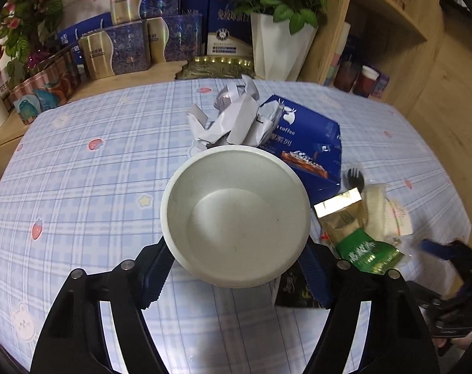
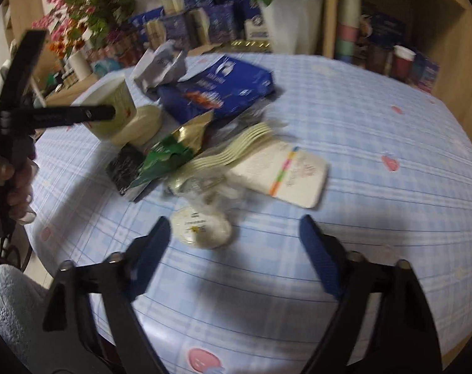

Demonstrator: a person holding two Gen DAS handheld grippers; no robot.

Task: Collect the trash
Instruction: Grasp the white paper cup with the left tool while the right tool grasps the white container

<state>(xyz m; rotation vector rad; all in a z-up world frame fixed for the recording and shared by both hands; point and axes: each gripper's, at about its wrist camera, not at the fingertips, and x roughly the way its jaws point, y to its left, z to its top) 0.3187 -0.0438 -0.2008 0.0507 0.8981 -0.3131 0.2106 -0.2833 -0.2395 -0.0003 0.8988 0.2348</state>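
Observation:
A white paper bowl [image 1: 236,215] stands upright on the checked tablecloth. My left gripper [image 1: 236,249] is shut on it, with both blue pads against its sides. The right wrist view shows the same bowl [image 2: 111,109] with one black finger [image 2: 80,113] across it. Behind it lie crumpled white paper [image 1: 232,121] and a blue coffee box [image 1: 310,143]. A green and gold packet [image 1: 357,240] and a black packet [image 1: 295,290] lie to its right. My right gripper [image 2: 232,221] is open over a small white round lid [image 2: 201,230], which lies near its left pad.
A napkin pack with cream plastic cutlery [image 2: 285,174] lies beyond the lid, and a black fork [image 1: 355,177] by the box. A white vase of flowers [image 1: 279,46], gift boxes [image 1: 126,46] and wooden shelves [image 1: 391,15] line the far edge. A hand [image 2: 14,180] holds the left gripper.

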